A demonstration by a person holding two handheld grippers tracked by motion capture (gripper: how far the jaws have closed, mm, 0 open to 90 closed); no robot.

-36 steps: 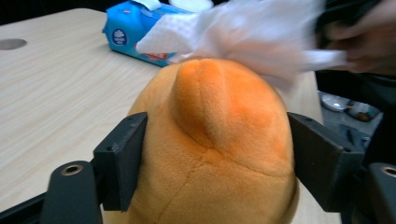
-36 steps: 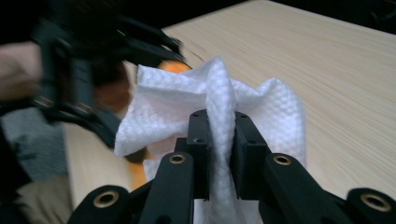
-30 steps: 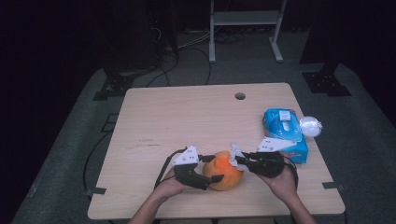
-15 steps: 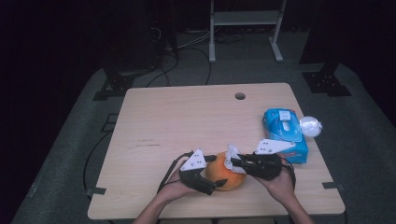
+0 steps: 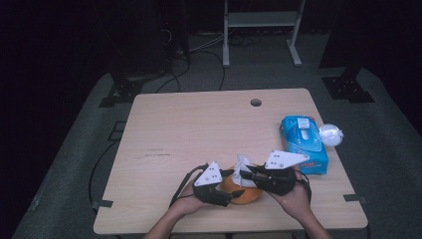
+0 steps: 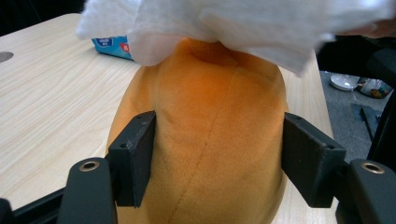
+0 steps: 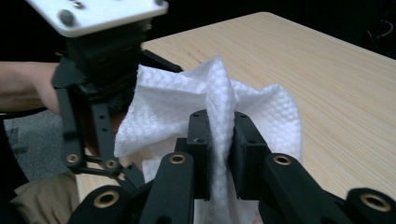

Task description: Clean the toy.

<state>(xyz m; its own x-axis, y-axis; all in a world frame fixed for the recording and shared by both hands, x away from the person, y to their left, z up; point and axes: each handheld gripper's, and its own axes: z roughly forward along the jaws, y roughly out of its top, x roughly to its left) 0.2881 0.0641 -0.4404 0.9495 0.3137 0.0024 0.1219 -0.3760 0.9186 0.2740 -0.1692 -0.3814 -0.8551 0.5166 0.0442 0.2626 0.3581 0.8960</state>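
An orange plush toy (image 5: 242,189) sits near the front edge of the wooden bench (image 5: 199,129), between the person's two hands. The left gripper (image 5: 225,191) has its jaws on either side of the toy; they have just been closing, and in the left gripper view the left pad presses against the toy (image 6: 210,140) while the right pad touches its other flank (a light clamp, by the look of it). The right gripper (image 5: 244,174) has its jaws clenched on a white wipe (image 5: 242,167), pinching a bunched fold of it (image 7: 219,121). The wipe (image 6: 243,23) hangs over the top of the toy. Farther right on the bench lies a blue pack of wipes (image 5: 303,144), with a crumpled clear wrapper (image 5: 331,134) just beside it.
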